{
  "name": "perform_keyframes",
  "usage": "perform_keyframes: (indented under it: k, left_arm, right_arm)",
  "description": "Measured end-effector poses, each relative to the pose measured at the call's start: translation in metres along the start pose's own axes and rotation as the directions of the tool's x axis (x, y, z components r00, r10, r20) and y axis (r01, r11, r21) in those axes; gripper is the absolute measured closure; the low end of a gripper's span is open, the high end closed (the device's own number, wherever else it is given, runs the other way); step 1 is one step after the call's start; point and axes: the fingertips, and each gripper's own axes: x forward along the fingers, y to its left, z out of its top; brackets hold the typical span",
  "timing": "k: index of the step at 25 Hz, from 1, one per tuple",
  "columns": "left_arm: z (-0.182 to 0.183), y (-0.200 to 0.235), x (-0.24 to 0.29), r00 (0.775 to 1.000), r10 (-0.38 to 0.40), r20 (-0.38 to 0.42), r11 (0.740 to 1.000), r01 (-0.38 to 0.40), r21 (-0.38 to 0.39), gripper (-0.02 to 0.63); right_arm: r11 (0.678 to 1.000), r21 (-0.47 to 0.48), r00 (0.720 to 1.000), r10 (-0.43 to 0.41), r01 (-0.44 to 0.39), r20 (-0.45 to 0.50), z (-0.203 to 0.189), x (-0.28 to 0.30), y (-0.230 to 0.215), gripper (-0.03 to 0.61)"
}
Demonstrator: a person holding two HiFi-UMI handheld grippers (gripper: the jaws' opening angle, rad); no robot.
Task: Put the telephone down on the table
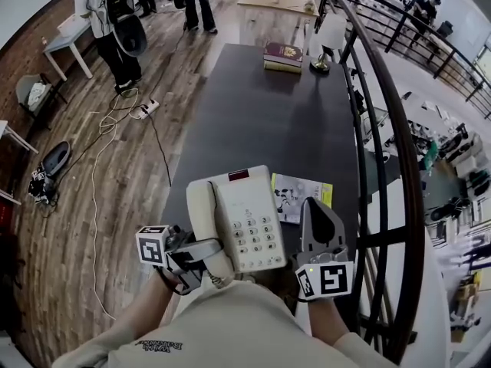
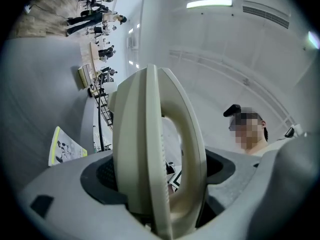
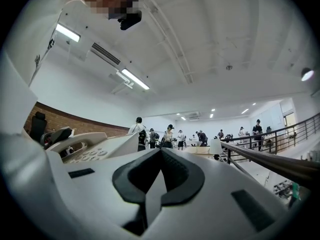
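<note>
Telephone [image 1: 244, 219] held over near end of long dark bench [image 1: 261, 121], handset side clamped in left hand-held gripper [image 1: 205, 257]. Right hand-held gripper [image 1: 313, 207] alongside, jaws together, empty. Best lowered flat and gently, base down, clear of leaflet [image 1: 290, 194], before unclamping.

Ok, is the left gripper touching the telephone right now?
Touching. The left gripper view shows the telephone wedged between the fingers of the left gripper, both pressed against its sides.
</note>
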Motion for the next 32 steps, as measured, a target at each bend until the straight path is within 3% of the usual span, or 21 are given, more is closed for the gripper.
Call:
perform_keyframes:
  k: [7, 16, 22, 32]
  left_arm:
    - [0.065, 0.032, -0.003, 1.0, 0.026, 0.003, 1.0, -0.026, 0.001, 0.183]
    - [0.149, 0.067, -0.013, 0.997, 0.053, -0.05, 0.998, -0.051, 0.043, 0.181]
    - [0.175, 0.083, -0.005, 0.995, 0.052, -0.083, 0.998, -0.048, 0.048, 0.181]
    - [0.195, 0.127, 0.022, 0.99, 0.13, -0.051, 0.991, -0.131, -0.027, 0.181]
  right_arm:
    - [0.999, -0.032, 1.0, -0.03, 0.03, 0.007, 0.002, 0.064, -0.005, 0.577]
    - [0.994, -0.06, 0.996, -0.093, 0.092, -0.008, 0.002, 0.14, -0.002, 0.577]
    - [0.992, -0.079, 0.995, -0.099, 0.098, -0.014, 0.011, 0.172, -0.002, 0.577]
    - [0.995, -0.082, 0.998, -0.052, 0.049, -0.037, -0.001, 0.225, -0.02, 0.577]
